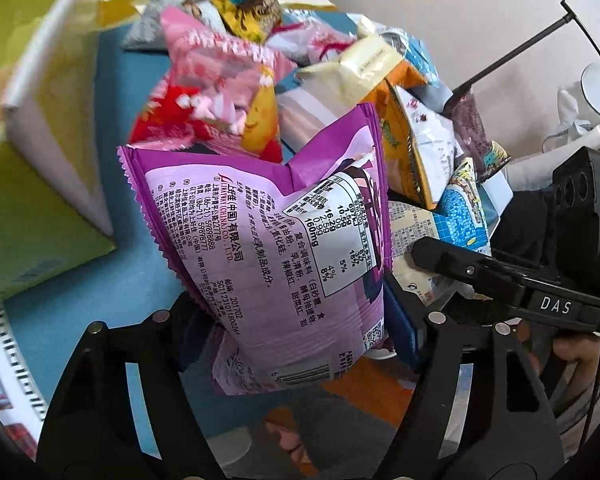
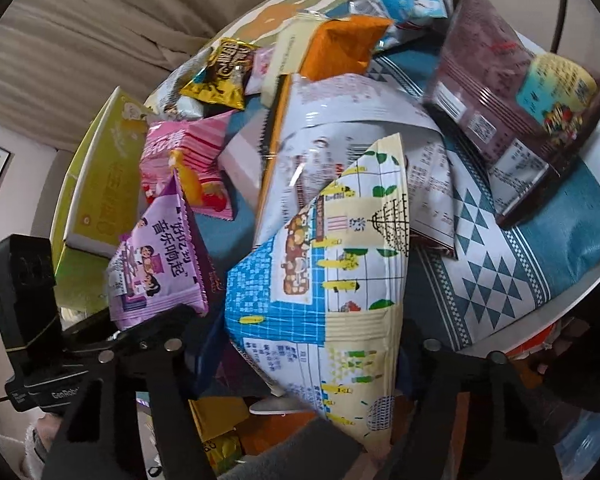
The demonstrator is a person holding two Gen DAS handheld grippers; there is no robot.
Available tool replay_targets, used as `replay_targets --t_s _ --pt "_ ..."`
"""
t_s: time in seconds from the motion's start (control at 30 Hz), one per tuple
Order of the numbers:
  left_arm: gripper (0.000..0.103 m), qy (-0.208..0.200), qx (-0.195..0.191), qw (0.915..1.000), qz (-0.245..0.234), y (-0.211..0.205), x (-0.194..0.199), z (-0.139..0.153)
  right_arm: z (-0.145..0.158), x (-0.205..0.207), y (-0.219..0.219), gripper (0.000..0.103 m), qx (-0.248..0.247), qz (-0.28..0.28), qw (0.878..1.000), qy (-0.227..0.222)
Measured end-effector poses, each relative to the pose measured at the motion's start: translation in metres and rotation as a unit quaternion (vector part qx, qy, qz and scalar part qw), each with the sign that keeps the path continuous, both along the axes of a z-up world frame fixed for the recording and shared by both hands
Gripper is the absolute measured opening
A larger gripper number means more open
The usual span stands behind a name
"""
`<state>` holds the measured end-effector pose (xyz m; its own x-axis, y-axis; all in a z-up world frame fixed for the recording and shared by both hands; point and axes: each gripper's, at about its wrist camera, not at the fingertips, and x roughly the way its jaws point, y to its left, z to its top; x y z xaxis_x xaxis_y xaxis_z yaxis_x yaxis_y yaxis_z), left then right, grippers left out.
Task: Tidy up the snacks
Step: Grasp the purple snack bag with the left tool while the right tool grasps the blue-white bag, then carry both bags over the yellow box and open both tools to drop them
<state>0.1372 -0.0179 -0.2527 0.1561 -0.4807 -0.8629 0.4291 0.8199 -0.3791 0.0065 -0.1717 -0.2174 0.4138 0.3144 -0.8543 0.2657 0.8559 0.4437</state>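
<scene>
Purple packet [image 1: 268, 248] pinched in left gripper [image 1: 296, 320], blue-and-cream bag [image 2: 324, 280] clamped in right gripper [image 2: 300, 344] (both fingers closed), lifted from pile for sorting.

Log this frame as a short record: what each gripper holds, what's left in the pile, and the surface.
left gripper: shut on purple snack bag
right gripper: shut on blue and cream snack bag
pile: pink bag, yellow packet, orange bag, brown bag
beside pile: green box
surface: blue patterned cloth
</scene>
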Motion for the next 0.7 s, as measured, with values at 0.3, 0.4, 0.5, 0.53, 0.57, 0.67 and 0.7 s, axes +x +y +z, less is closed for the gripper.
replay_targets --t_s 0.3,0.4,0.5,0.53,0.57,0.67,0.7 --pt "0.071 -0.049 0.005 0.9984 0.028 0.015 -0.015 0.052 0.039 0.004 0.023 0.061 -0.011 0.057 0.998 -0.032" --pt "0.071 -0.067 0.003 0.9966 0.047 0.025 -0.018 0.073 0.055 0.009 0.031 0.061 -0.013 0.075 0.996 -0.048" --pt "0.071 -0.086 -0.003 0.994 0.067 0.038 -0.019 0.093 0.071 0.017 0.039 0.061 -0.017 0.09 0.994 -0.065" --pt "0.071 -0.091 -0.006 0.9932 0.072 0.042 -0.017 0.099 0.077 0.02 0.042 0.061 -0.02 0.095 0.993 -0.07" --pt "0.071 -0.097 -0.008 0.9921 0.079 0.047 -0.016 0.106 0.082 0.023 0.045 0.061 -0.023 0.099 0.992 -0.074" --pt "0.071 -0.119 -0.01 0.9879 0.1 0.067 -0.009 0.126 0.101 0.038 0.057 0.061 -0.033 0.11 0.99 -0.085" --pt "0.071 -0.126 -0.011 0.9862 0.107 0.075 -0.006 0.132 0.109 0.045 0.062 0.061 -0.037 0.113 0.988 -0.093"
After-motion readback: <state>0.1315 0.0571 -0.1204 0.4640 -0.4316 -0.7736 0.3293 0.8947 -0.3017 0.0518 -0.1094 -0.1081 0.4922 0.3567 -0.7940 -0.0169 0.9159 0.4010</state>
